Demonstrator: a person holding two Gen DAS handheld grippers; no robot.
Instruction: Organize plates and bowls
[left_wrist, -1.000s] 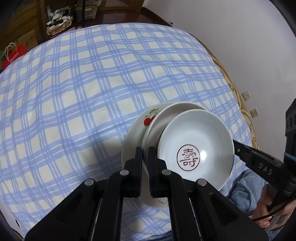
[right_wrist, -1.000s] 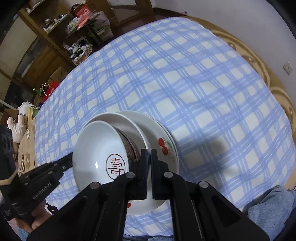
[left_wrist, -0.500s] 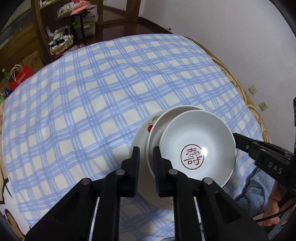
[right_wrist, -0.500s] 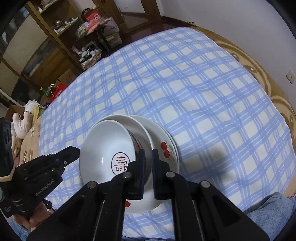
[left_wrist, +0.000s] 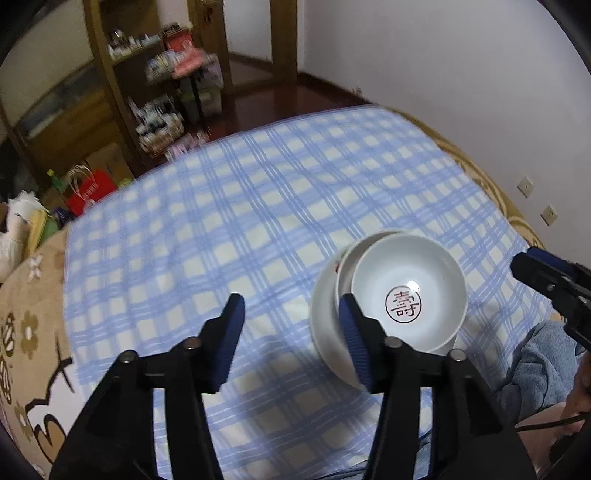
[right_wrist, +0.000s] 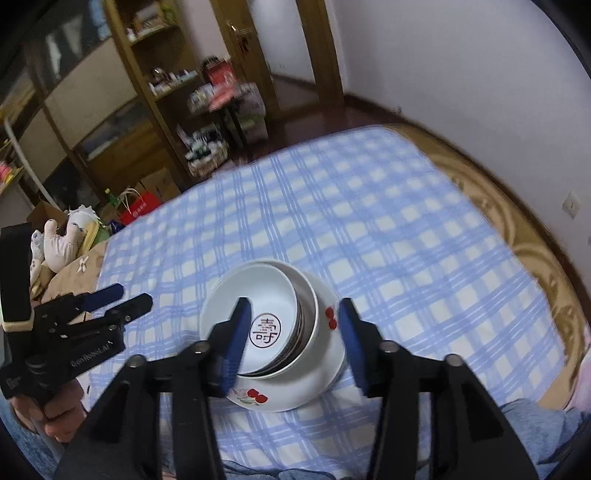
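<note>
While both grippers hang above the stack with nothing between their pads — the left gripper (left_wrist: 291, 332) and the right gripper (right_wrist: 293, 332) have just been opening — stacking looks done. The bowl (right_wrist: 255, 317) sits nested on the plate (right_wrist: 310, 384), on the checked cloth (left_wrist: 258, 206). Next, probably, comes backing away cleanly.

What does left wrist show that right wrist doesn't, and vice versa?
Left wrist only: two wall sockets, and the right claw entering from the right edge.
Right wrist only: a plush toy at the far left, cherry prints on the plate's near rim, and the left claw.
Both: the checked cloth, the plate carrying nested bowls, the top bowl with its red seal, and the red bag. Both claws have just been opening, nothing between them.
</note>
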